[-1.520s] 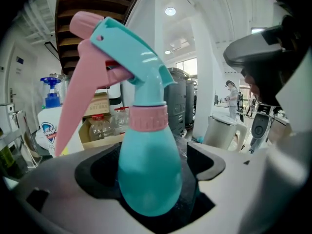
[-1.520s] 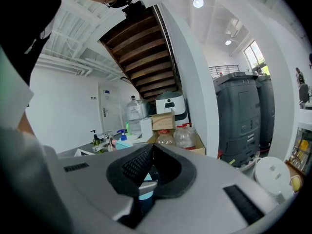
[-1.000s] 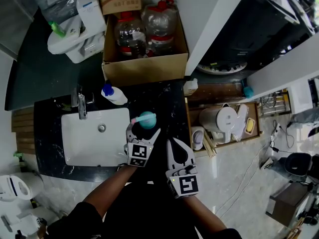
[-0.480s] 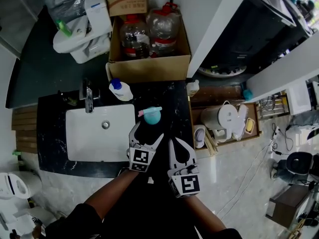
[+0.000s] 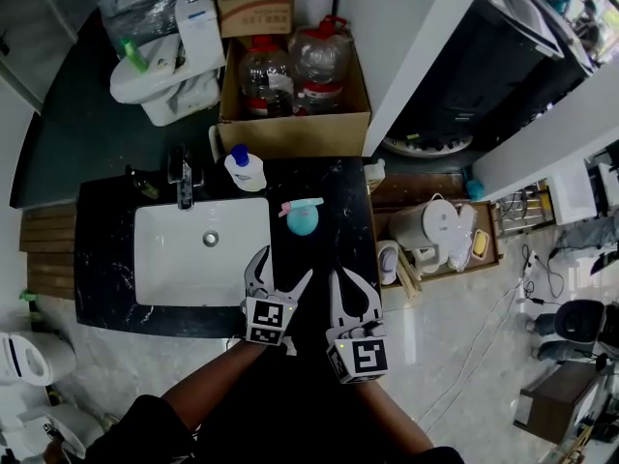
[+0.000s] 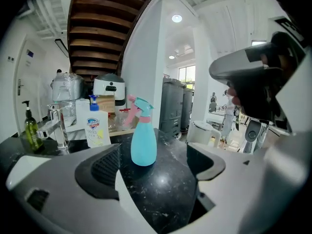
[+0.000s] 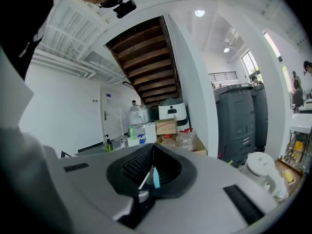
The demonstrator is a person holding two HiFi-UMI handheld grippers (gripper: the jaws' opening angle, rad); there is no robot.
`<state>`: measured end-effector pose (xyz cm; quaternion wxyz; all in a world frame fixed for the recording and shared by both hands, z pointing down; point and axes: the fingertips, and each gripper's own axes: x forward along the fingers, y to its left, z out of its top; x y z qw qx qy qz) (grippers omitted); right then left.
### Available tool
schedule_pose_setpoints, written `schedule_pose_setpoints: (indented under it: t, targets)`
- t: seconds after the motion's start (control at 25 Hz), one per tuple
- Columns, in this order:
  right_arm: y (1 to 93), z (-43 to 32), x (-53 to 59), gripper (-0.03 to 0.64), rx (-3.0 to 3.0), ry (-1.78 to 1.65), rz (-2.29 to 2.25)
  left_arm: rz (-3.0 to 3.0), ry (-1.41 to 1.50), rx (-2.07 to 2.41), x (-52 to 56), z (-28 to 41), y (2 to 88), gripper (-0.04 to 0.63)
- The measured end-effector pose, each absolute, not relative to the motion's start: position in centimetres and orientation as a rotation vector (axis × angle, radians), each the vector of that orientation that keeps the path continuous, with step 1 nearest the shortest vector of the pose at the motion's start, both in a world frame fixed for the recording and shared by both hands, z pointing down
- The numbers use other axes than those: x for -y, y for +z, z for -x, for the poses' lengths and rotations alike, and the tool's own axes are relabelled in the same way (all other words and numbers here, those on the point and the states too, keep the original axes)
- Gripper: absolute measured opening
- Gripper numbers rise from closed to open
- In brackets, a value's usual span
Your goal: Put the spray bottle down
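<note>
The teal spray bottle [image 5: 302, 217] with a pink trigger stands upright on the black counter [image 5: 329, 187], to the right of the sink. My left gripper [image 5: 282, 267] is open and sits a short way in front of it, not touching. In the left gripper view the spray bottle [image 6: 143, 141] stands ahead of the left gripper [image 6: 153, 172], beyond its spread fingertips. My right gripper [image 5: 340, 276] hovers beside the left one near the counter's front edge, shut and empty. The right gripper [image 7: 152, 172] shows its jaws closed together.
A white sink [image 5: 164, 264] with a faucet [image 5: 182, 174] fills the counter's left part. A white soap bottle [image 5: 245, 170] with a blue pump stands behind it. A cardboard box [image 5: 295, 129] with water jugs lies beyond. A white kettle [image 5: 426, 228] sits right.
The left gripper's open jaws stood on either side of the spray bottle a second ago; they have drawn back toward me, leaving the bottle standing alone. The right gripper has barely moved.
</note>
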<state>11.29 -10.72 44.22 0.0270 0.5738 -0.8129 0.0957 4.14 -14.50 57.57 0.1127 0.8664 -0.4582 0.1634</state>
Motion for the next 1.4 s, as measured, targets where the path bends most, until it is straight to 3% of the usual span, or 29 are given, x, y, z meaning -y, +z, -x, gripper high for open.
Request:
schedule_pose_setpoints:
  t: [0.88, 1.28, 1.4]
  targets:
    - [42.7, -5.7, 7.7, 0.015, 2.534, 0.201, -1.717, -2.508, 0.112, 1.484, 9.4, 2.2, 45.4, 0.425]
    - [42.2, -3.5, 5.9, 0.015, 2.546, 0.167, -1.722, -2.649, 0.091, 1.456, 6.4, 2.6, 42.7, 0.422]
    - [42.5, -2.7, 5.5, 0.015, 2.556, 0.171, -1.716, -2.654, 0.130, 1.476, 6.0, 3.4, 43.0, 0.394]
